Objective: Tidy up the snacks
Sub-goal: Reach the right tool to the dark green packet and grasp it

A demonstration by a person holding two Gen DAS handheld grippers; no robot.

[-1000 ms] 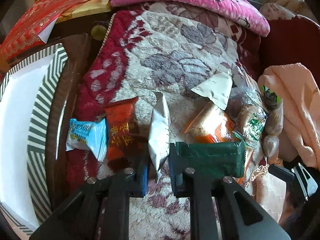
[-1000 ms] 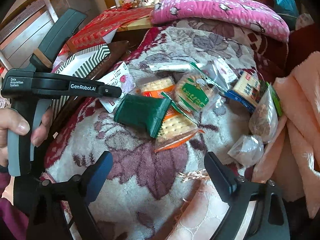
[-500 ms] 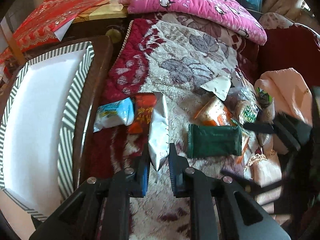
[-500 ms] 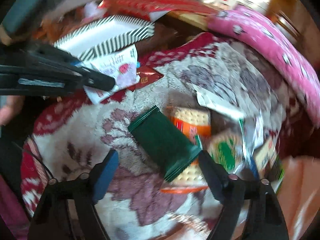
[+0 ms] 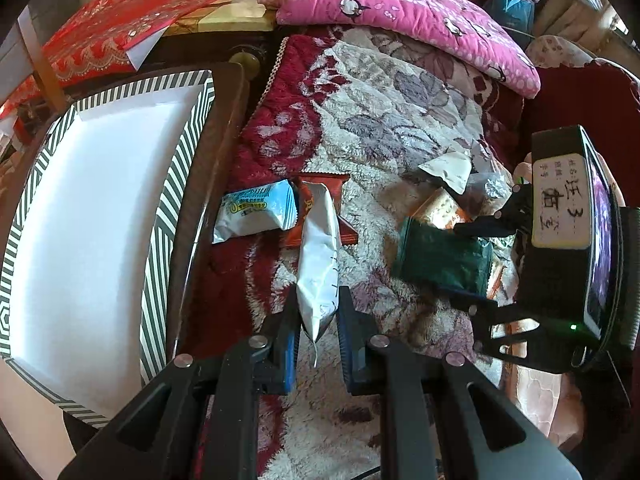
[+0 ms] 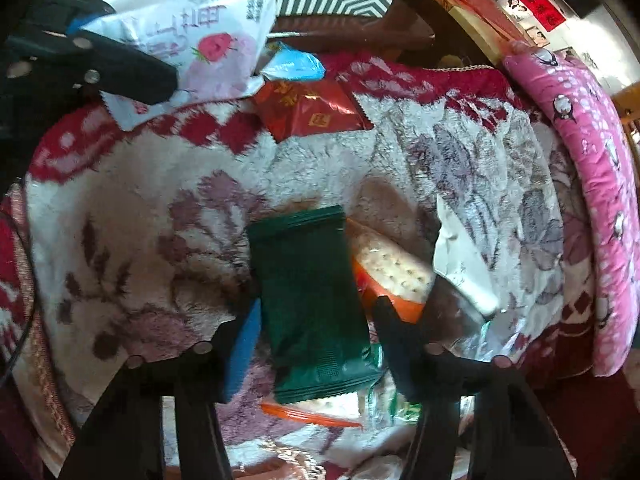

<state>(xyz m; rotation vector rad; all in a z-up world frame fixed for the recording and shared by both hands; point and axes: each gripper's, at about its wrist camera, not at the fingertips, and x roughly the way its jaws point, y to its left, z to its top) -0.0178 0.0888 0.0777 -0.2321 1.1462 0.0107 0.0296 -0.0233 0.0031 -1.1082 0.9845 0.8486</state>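
Note:
My left gripper (image 5: 318, 322) is shut on a white-silver snack packet (image 5: 318, 256), held above the blanket; it shows in the right wrist view (image 6: 208, 40) with a strawberry print. My right gripper (image 6: 316, 320) is open, its fingers on either side of a dark green packet (image 6: 312, 300) lying on the blanket; the green packet also shows in the left wrist view (image 5: 442, 258). A blue-white packet (image 5: 256, 216) and a red packet (image 6: 308, 110) lie near the striped white box (image 5: 80, 216).
An orange cracker pack (image 6: 390, 272), a white wrapper (image 6: 460, 264) and other packets lie in a pile on the floral blanket (image 5: 380, 120). A pink pillow (image 5: 400, 12) lies at the back. A dark wooden edge (image 5: 212, 184) borders the box.
My right gripper has swung down over the green packet and now straddles it. My left gripper has lifted back with the white packet, bringing the striped box more into view.

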